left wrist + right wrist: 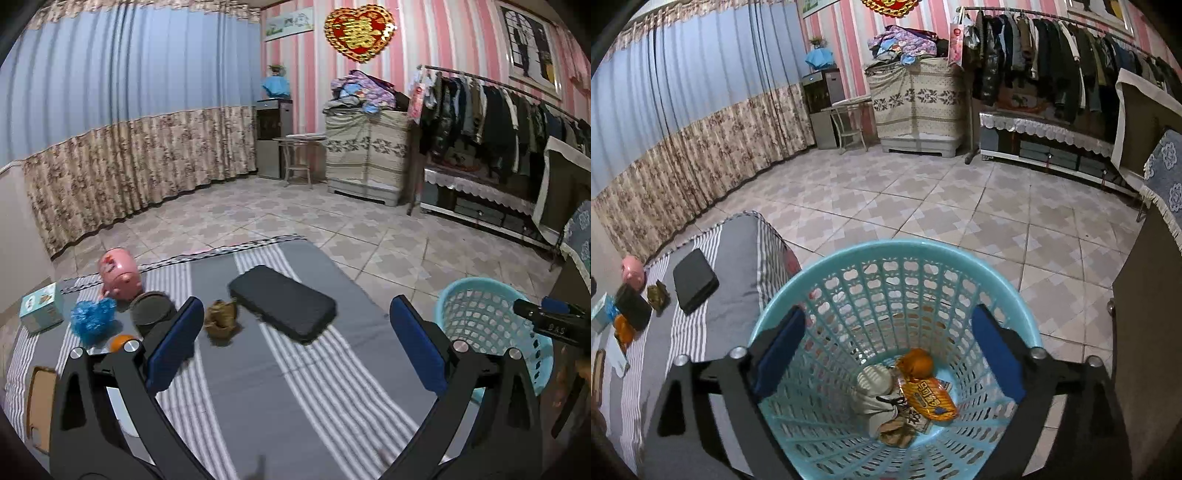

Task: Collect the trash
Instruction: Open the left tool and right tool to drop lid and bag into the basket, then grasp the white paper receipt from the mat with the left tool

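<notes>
My left gripper (295, 332) is open above a grey striped mattress (332, 387), with nothing between its blue pads. Ahead of it lie a crumpled brown scrap (221, 320), a blue mesh puff (94, 319) and an orange piece (122, 342). My right gripper (890, 354) is open over a teal plastic basket (827, 266), its jaws empty. At the basket's bottom lie an orange snack wrapper (929, 398), an orange crumpled wad (918, 363), a white crumpled ball (873, 382) and a brown scrap (895, 435). The same basket (491, 325) stands beside the mattress's right edge.
On the mattress also rest a black flat case (282, 302), a pink piggy bank (119, 273), a dark round tin (151, 312) and a teal box (40, 308). Tiled floor (923, 206) stretches beyond. A clothes rack (1052, 55) and covered cabinet (916, 99) line the far wall.
</notes>
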### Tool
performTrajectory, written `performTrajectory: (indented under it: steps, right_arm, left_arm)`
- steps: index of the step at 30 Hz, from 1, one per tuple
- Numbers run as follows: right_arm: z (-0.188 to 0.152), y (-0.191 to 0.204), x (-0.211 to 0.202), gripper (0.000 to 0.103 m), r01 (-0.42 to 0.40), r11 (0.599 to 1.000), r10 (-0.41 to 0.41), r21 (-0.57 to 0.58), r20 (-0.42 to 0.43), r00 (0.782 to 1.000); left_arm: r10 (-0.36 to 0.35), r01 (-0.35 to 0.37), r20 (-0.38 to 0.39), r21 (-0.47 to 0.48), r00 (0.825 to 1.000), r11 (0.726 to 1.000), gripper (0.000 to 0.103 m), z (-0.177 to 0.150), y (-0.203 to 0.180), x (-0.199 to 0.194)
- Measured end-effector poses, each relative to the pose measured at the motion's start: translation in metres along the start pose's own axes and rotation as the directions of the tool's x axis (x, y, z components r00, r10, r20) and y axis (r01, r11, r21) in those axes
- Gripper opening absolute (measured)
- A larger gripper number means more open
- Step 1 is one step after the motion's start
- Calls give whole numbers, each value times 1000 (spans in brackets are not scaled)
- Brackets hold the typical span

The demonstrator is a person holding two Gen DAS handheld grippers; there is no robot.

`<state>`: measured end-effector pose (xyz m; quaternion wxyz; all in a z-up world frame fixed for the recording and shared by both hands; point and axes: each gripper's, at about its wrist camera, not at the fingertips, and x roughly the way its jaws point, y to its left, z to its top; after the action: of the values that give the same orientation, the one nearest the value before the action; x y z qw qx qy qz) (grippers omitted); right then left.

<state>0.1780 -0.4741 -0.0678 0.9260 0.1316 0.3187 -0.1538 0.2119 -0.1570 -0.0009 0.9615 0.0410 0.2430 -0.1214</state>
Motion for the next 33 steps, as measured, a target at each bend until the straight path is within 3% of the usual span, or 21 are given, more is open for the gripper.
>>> performTrajectory:
  steps: [11,18,26,33]
  right_arm:
    - [-1,14,-8,95,41,999,-40,-23,38,998]
    - [-2,23,-7,97,48,999,-49,24,31,998]
    - [-14,73,0,98,26,997,-26,-75,3,1000]
    - [-34,130,6,98,23,971,-28,-239,-18,999]
  left_arm:
    - [72,-73,-17,-67,997,995,97,-15,63,-15]
    - [147,-149,-25,-99,989,984,97,-28,119,-25]
    - [202,-214,-89,-155,975,965,97,-61,185,-26]
    - [181,-222,-196,-213,964,952,97,-83,213,3]
